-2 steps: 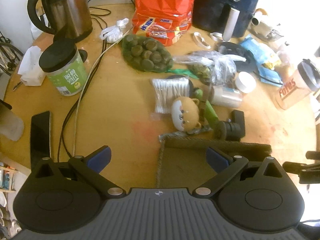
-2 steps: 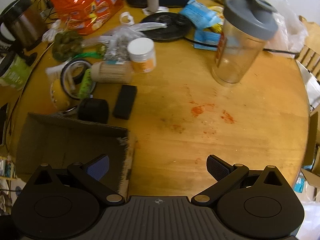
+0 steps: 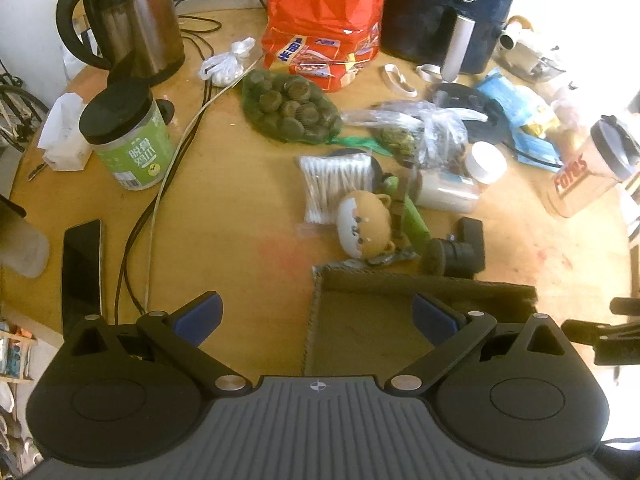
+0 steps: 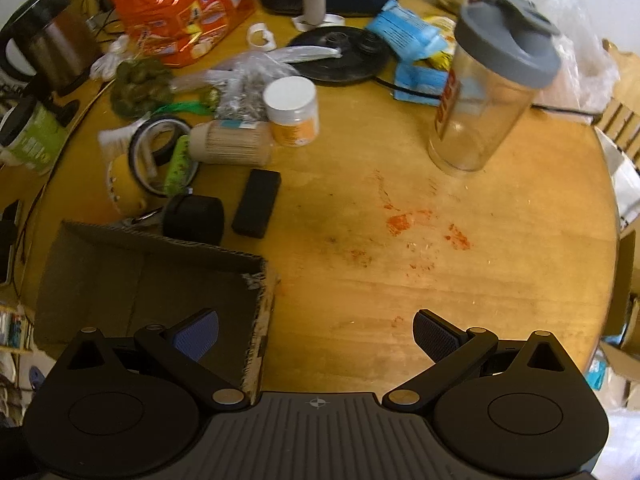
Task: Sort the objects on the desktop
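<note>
An open cardboard box (image 3: 400, 292) lies at the table's near edge; it also shows in the right wrist view (image 4: 152, 264). Behind it lie a yellow plush toy (image 3: 362, 224), a pack of cotton swabs (image 3: 332, 184), a green tube (image 3: 414, 220), a black block (image 4: 257, 203), a black cylinder (image 4: 194, 218), a toothpick jar (image 4: 230, 142) and a white-capped orange jar (image 4: 292, 110). My left gripper (image 3: 318, 316) is open and empty, straddling the box's left wall. My right gripper (image 4: 316, 334) is open and empty, over the box's right wall.
A kettle (image 3: 128, 16), a green jar (image 3: 128, 140), a phone (image 3: 82, 268) and cables (image 3: 160, 200) are on the left. A red snack bag (image 3: 320, 20), an air fryer (image 3: 444, 8) and a net of green items (image 3: 288, 108) stand behind. A shaker bottle (image 4: 488, 88) stands right.
</note>
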A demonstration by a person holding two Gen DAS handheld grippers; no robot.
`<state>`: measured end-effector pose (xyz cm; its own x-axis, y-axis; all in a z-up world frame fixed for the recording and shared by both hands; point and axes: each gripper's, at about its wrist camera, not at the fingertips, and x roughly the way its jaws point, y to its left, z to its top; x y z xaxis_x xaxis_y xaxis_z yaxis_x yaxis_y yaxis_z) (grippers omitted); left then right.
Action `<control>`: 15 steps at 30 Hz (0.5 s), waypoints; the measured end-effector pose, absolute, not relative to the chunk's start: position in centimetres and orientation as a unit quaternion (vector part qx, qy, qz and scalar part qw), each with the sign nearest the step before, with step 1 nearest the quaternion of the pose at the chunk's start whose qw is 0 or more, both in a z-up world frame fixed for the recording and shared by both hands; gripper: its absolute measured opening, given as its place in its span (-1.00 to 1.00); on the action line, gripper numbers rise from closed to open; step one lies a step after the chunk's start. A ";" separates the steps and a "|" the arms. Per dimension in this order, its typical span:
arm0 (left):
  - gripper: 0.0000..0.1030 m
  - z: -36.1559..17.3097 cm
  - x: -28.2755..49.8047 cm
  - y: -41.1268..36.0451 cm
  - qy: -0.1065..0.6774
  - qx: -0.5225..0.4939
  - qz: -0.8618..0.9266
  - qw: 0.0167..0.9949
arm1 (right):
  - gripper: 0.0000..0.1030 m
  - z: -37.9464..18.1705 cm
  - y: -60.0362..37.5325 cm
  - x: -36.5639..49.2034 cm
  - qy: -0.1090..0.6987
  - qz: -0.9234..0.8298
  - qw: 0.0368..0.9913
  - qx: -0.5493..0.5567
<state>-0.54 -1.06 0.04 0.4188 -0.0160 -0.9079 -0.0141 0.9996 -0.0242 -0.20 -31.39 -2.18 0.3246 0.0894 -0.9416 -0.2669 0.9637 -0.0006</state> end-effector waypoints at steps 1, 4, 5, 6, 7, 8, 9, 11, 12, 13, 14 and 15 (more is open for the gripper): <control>1.00 0.1 -0.7 -1.5 0.538 -0.013 0.001 0.843 | 1.00 -1.9 -31.4 -0.3 0.567 0.114 0.812 -0.078; 1.00 0.1 -1.4 -2.6 0.535 -0.010 0.005 0.845 | 1.00 -1.2 -31.3 -0.8 0.554 0.125 0.819 -0.078; 1.00 0.2 -1.7 -3.0 0.538 -0.014 0.005 0.843 | 1.00 -1.0 -31.3 -0.9 0.550 0.129 0.821 -0.078; 1.00 0.2 -2.0 -3.3 0.542 -0.018 0.006 0.840 | 1.00 -0.8 -31.2 -1.0 0.546 0.133 0.824 -0.078; 1.00 0.5 -2.1 -3.2 0.552 -0.024 0.004 0.834 | 1.00 -0.5 -31.2 -1.2 0.542 0.137 0.826 -0.078; 1.00 0.7 -2.5 -3.4 0.554 -0.028 0.005 0.832 | 1.00 -0.3 -31.2 -1.3 0.537 0.140 0.828 -0.078; 1.00 0.8 -2.9 -3.6 0.555 -0.032 0.007 0.831 | 1.00 -0.1 -31.2 -1.4 0.533 0.144 0.830 -0.078; 1.00 1.2 -3.4 -4.2 0.560 -0.034 0.017 0.828 | 1.00 0.4 -31.1 -1.7 0.525 0.152 0.834 -0.078; 1.00 1.3 -3.6 -4.4 0.561 -0.034 0.020 0.827 | 1.00 0.7 -31.1 -1.9 0.520 0.156 0.836 -0.078; 1.00 1.4 -3.9 -4.4 0.561 -0.035 0.020 0.827 | 1.00 0.6 -31.3 -1.9 0.518 0.160 0.837 -0.078; 1.00 1.4 -4.0 -4.5 0.561 -0.035 0.020 0.827 | 1.00 0.5 -31.6 -2.0 0.516 0.165 0.837 -0.077; 1.00 1.5 -4.1 -4.5 0.560 -0.034 0.018 0.827 | 1.00 0.5 -31.6 -2.1 0.514 0.166 0.838 -0.078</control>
